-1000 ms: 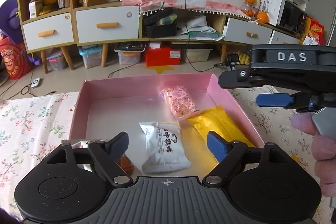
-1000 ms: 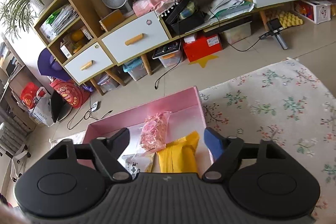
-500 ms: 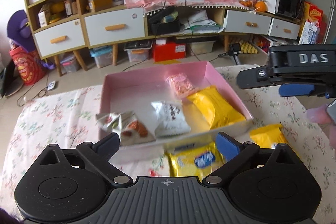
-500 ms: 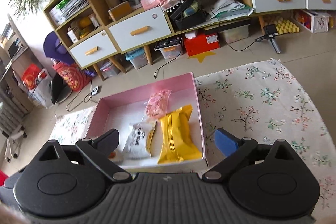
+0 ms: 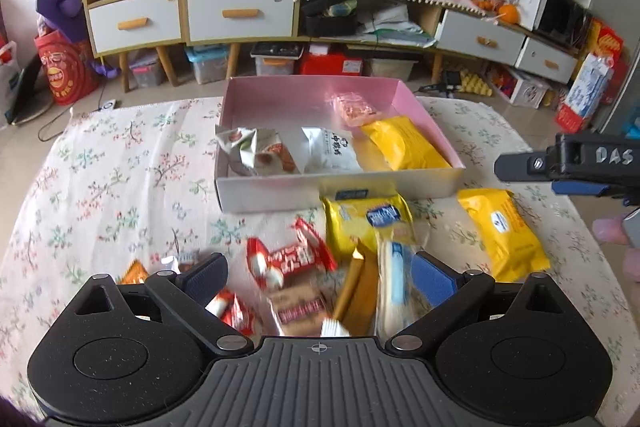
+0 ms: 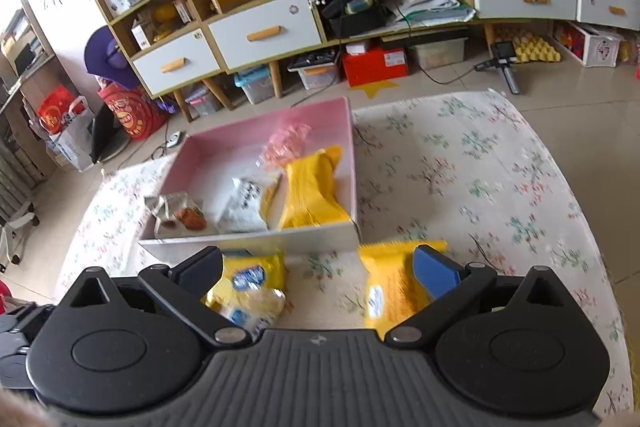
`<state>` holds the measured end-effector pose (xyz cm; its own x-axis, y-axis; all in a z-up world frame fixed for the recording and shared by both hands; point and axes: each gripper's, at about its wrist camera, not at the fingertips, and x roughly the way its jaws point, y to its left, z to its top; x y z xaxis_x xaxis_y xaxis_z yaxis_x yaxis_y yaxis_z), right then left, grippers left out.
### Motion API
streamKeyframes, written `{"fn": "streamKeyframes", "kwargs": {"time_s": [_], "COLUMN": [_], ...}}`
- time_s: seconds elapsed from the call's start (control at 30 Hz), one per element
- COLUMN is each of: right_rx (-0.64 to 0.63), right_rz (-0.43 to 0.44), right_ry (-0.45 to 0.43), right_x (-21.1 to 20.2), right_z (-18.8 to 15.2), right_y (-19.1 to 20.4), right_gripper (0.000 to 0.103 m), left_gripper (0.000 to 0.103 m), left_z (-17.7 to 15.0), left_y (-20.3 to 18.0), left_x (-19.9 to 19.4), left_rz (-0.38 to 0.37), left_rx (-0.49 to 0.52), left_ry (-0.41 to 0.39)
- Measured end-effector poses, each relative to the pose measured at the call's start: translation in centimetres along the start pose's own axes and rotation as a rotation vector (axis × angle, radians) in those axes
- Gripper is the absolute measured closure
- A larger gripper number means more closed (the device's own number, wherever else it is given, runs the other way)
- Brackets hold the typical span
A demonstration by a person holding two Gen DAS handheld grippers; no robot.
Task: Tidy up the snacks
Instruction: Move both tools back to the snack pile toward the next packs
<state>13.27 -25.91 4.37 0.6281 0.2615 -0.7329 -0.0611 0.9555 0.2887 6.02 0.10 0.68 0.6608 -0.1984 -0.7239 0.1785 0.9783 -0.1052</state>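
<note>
A pink box (image 5: pixel 340 187) on the table holds a silver-red pack (image 5: pixel 260 155), a white pack (image 5: pixel 330 151), a yellow pack (image 5: pixel 404 143) and a pink pack (image 5: pixel 354 109). In front of it lie loose snacks: a red pack (image 5: pixel 288 259), a yellow-blue pack (image 5: pixel 360 223) and a yellow pack (image 5: pixel 504 231). My left gripper (image 5: pixel 320 273) hovers open above this pile and holds nothing. In the right wrist view my right gripper (image 6: pixel 318 267) is opening its jaws over the yellow-blue pack (image 6: pixel 248 279) and the yellow pack (image 6: pixel 392 287), with nothing gripped.
A floral cloth (image 5: pixel 120 187) covers the table, whose far edge lies just behind the box. Cabinets with drawers (image 5: pixel 240 11) and storage bins stand across the floor. A person's fingers (image 5: pixel 608 231) show at the right edge.
Both grippers have drawn back from over the box toward the near side of the table, and their jaws have widened. The loose snacks in front of the box have come into view.
</note>
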Motion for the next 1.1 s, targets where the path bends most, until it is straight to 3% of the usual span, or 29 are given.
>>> {"fn": "streamKeyframes", "kwargs": {"time_s": [0.4, 0.67, 1.1], "right_rx": [-0.161, -0.228, -0.298], "right_rz": [-0.050, -0.085, -0.108], "right_ry": [0.066, 0.054, 0.081], "right_x": [1.0, 1.7, 2.9], "right_z": [-3.2, -4.4, -5.3], "right_y": [-0.8, -1.6, -1.4], "right_gripper": [0.001, 0.001, 0.001], "left_gripper": [0.004, 0.004, 0.004], "left_z": [-3.4, -5.4, -6.6], "left_y": [0.5, 0.5, -1.0], "left_x": [-0.8, -0.5, 0.0], "left_rz": [-0.105, -0.157, -0.239], "left_rx": [0.045, 0.131, 0.226], "left_ry": [0.011, 0.018, 0.049]}}
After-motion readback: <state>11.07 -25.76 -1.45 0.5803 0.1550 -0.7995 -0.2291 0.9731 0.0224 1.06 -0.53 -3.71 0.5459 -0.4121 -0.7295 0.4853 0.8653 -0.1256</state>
